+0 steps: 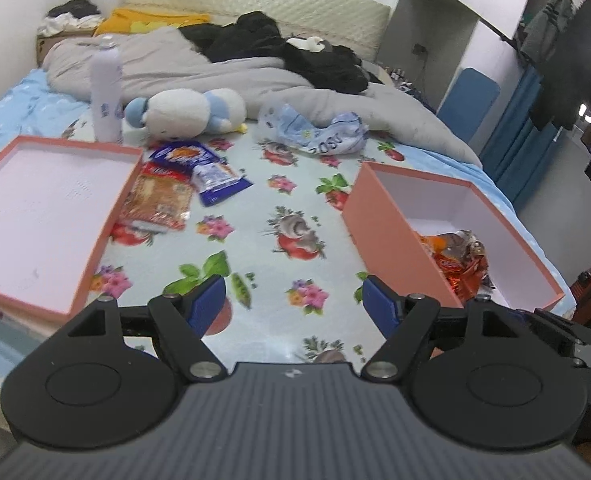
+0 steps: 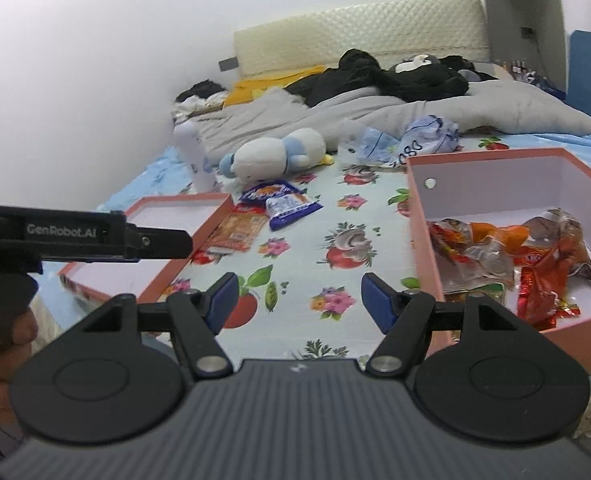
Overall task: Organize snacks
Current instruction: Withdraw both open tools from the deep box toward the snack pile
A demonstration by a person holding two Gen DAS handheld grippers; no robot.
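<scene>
Snacks half sorted on a flowered bed sheet [image 1: 255, 216]

We hold the left gripper [image 1: 295, 306] and right gripper [image 2: 299, 300] spread, empty, above the sheet; orange packets [image 2: 535, 264] lie in the right pink box [image 2: 419, 216], three snack packs [image 1: 175, 184] beside the left lid [image 1: 107, 216].

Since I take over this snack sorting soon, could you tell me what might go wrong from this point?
1. The three loose snack packets overlap beside the shallow lid; a grab may lift two or drag one.
2. The upright white bottle stands just behind them on soft bedding and could topple if bumped.
3. Both the left gripper and right gripper are open and close together, so they might collide.
</scene>
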